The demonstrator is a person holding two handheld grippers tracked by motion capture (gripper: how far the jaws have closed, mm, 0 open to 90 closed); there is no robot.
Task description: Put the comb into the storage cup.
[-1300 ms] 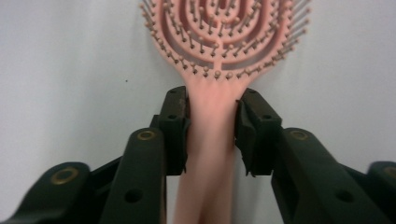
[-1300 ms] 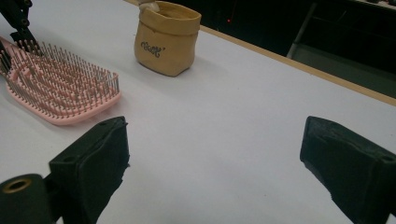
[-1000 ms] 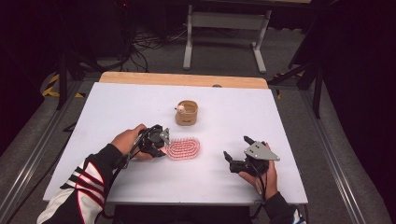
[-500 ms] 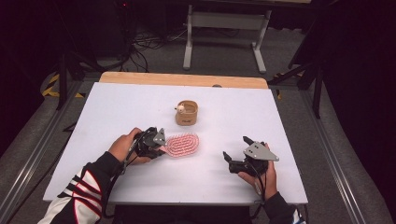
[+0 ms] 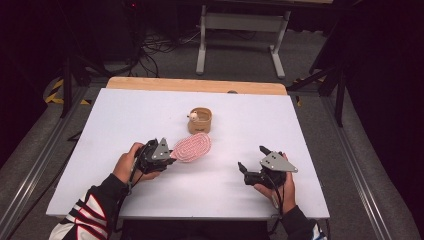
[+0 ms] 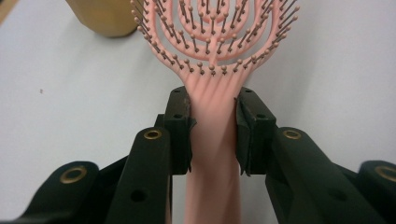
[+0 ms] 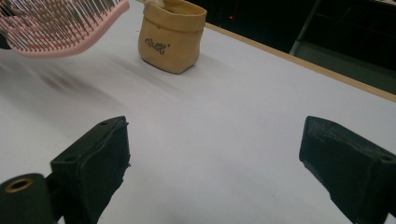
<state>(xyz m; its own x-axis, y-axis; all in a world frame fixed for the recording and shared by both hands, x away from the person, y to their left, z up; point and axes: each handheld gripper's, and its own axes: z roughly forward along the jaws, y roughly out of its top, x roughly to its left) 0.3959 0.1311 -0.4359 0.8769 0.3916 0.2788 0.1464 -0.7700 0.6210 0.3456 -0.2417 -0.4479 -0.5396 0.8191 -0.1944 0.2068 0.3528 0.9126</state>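
In the high view, the left gripper [image 5: 167, 156] has lifted the pink hairbrush [image 5: 192, 147] and swung its head toward the far tan pouch [image 5: 200, 120], nearer than a second ago. The right gripper [image 5: 254, 164] sits on the white table [image 5: 300, 145], near right, as before.

In the left gripper view, the jaws squeeze the brush handle. The brush top is cut off.

In the right gripper view, the jaws stand wide apart, holding nothing. The brush hangs above the table at far left, blurry.

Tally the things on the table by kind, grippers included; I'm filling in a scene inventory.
Pink hairbrush: 1
Tan fabric pouch: 1
Handheld grippers: 2, left gripper and right gripper
Total: 4
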